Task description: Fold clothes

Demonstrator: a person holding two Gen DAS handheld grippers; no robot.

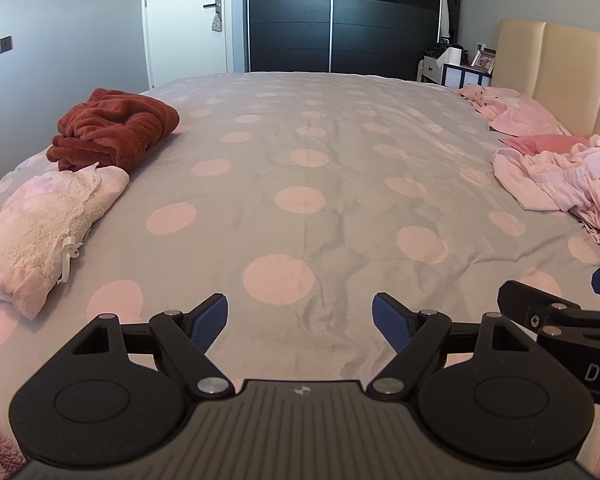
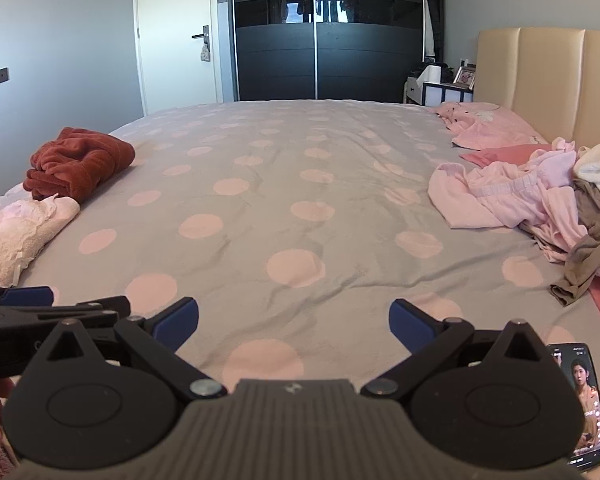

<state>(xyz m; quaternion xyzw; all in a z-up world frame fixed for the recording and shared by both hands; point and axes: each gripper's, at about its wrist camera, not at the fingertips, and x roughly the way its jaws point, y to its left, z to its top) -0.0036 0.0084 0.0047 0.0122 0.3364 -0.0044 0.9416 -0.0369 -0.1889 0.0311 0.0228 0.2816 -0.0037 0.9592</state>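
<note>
Soft, even daylight fills both views, bright on the bed (image 1: 300,200) and dimmer toward the dark wardrobe (image 1: 340,20), whose glossy band reflects a window. Shadows are faint, showing mostly in the cover's creases. Fisheye distortion bows the edges, the corners go black, and focus is sharp throughout.

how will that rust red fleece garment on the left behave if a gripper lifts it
The rust red fleece garment looks thick and plush, so probably floppy and bulky. It lies loosely bunched, so it will likely unfurl and drape. Its deep pile should grip well rather than slip.
</note>
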